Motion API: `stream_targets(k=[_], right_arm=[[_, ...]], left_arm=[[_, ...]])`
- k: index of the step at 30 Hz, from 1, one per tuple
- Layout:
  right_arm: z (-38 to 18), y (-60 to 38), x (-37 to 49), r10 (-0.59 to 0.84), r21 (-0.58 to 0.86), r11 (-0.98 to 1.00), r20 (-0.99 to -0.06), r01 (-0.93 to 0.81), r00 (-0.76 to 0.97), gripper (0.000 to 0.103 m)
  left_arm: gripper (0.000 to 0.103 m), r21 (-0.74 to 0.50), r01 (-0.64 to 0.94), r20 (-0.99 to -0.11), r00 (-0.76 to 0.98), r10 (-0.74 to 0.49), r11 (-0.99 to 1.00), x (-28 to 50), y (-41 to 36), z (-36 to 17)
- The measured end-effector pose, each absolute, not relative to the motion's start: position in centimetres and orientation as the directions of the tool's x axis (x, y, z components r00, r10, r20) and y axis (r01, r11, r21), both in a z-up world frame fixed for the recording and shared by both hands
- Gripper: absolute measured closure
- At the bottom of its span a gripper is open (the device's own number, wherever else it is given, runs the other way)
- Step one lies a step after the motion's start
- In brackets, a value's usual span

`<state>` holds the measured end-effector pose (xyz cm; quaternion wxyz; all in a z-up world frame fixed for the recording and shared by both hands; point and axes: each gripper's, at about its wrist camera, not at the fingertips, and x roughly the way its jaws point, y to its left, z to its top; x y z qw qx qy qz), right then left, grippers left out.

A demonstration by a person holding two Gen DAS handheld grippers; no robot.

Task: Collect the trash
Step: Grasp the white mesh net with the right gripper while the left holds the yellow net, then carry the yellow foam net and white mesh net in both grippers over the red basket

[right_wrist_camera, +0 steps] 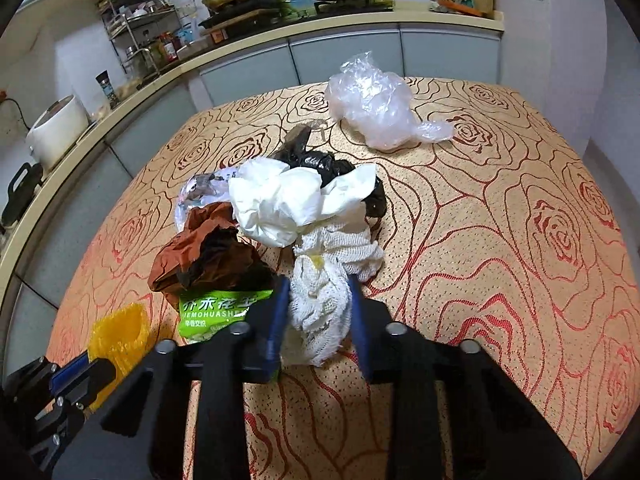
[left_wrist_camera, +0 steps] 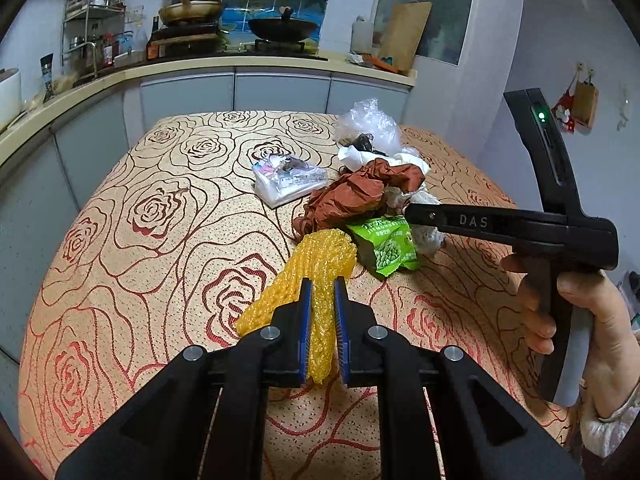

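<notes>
Two grippers worked over a table [left_wrist_camera: 120, 216] draped in a tan cloth with red rose outlines. Toward the near left of it, the left gripper [left_wrist_camera: 322, 284] pointed down at a slant, its blue pads squeezed tight on a strip of yellow bubble wrap [left_wrist_camera: 320, 264] whose free end fanned out ahead of the fingertips above the cloth. Just right of that end, a green snack packet [left_wrist_camera: 386, 246] lay flat, partly under a crumpled brown bag [left_wrist_camera: 352, 196]. Behind the bag, nearer the middle, sat a clear packet of printed paper [left_wrist_camera: 286, 182]. The right gripper [right_wrist_camera: 318, 286] came in from the right edge, held by a hand [left_wrist_camera: 576, 320] wrapped around its grip with a pale sleeve at the wrist, tilted down into the heap; its jaws stood partly closed, the pads pressed against both sides of a wad of white mesh cloth [right_wrist_camera: 324, 292]. Beyond that wad lay crumpled white paper [right_wrist_camera: 288, 204] on top of a black plastic bag [right_wrist_camera: 320, 162], and toward the far right corner sat a clear plastic bag [right_wrist_camera: 376, 108], apart from the heap. Past the far edge ran a kitchen counter [left_wrist_camera: 280, 64] with grey cabinet fronts, a metal spice rack [left_wrist_camera: 92, 28] at its left, a pan and a wok [left_wrist_camera: 280, 28] on the stove, and a brown paper bag [left_wrist_camera: 406, 34] at its right end.
</notes>
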<state>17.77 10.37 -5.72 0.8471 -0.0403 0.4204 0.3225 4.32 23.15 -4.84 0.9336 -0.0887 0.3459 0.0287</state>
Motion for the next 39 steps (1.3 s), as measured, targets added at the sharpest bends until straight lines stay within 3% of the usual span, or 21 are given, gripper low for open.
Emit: stream_targets(k=[7, 25, 39], right_arm=[[-4.9, 8.4, 16.7, 0.509, 0.189, 0.799, -0.717, -0.570, 0.476, 0.086], [0.5, 3.1, 12.2, 0.487, 0.076, 0.830, -0.584, -0.553, 0.650, 0.087], [5.0, -0.5, 10.4, 0.515, 0.093, 0.835, -0.479, -0.542, 0.711, 0.087]], left_arm=[[0.093, -0.136, -0.116, -0.645, 0.764, 0.001, 0.984, 4.2, 22.7, -4.6], [0.093, -0.072, -0.142, -0.574, 0.816, 0.075, 0.987, 3.3, 20.6, -1.2], [0.093, -0.049, -0.134, -0.479, 0.873, 0.095, 0.990, 3.6, 18.8, 4.1]])
